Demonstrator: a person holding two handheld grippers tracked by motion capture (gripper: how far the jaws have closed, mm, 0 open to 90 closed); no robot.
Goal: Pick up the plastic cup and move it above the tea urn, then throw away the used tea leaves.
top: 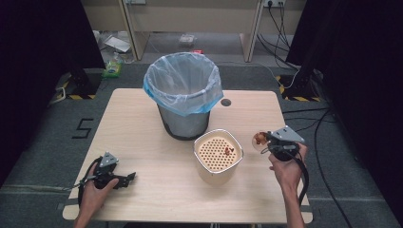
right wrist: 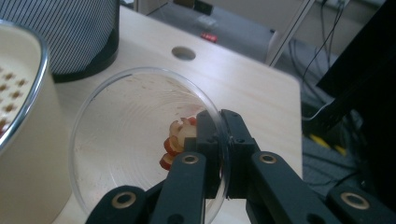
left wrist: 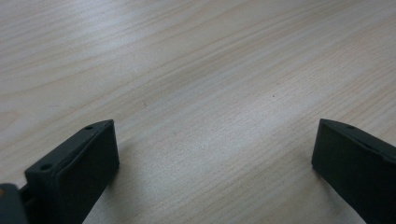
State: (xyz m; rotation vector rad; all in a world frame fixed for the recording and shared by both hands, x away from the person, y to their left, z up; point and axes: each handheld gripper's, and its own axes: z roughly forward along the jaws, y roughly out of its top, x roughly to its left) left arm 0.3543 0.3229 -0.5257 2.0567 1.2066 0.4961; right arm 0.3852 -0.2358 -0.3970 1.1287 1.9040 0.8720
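Note:
My right gripper [right wrist: 218, 140] is shut on the rim of a clear glass dish [right wrist: 121, 135], held tilted just right of the cream container. Red and pale food scraps [right wrist: 175, 140] cling inside the dish beside the jaws. In the high view the right gripper [top: 268, 140] and glass dish [top: 259, 139] hang above the table's right side. The cream container [top: 217, 154] has a perforated insert with a few scraps on it. The left gripper [top: 127, 179] rests open on the table at the front left; its jaws stand wide over bare wood [left wrist: 210, 116].
A striped bin [top: 183, 95] lined with a blue-edged plastic bag stands at the table's back centre, just behind the cream container. A cable hole [top: 225, 102] sits right of the bin. Cables trail on the floor to the right.

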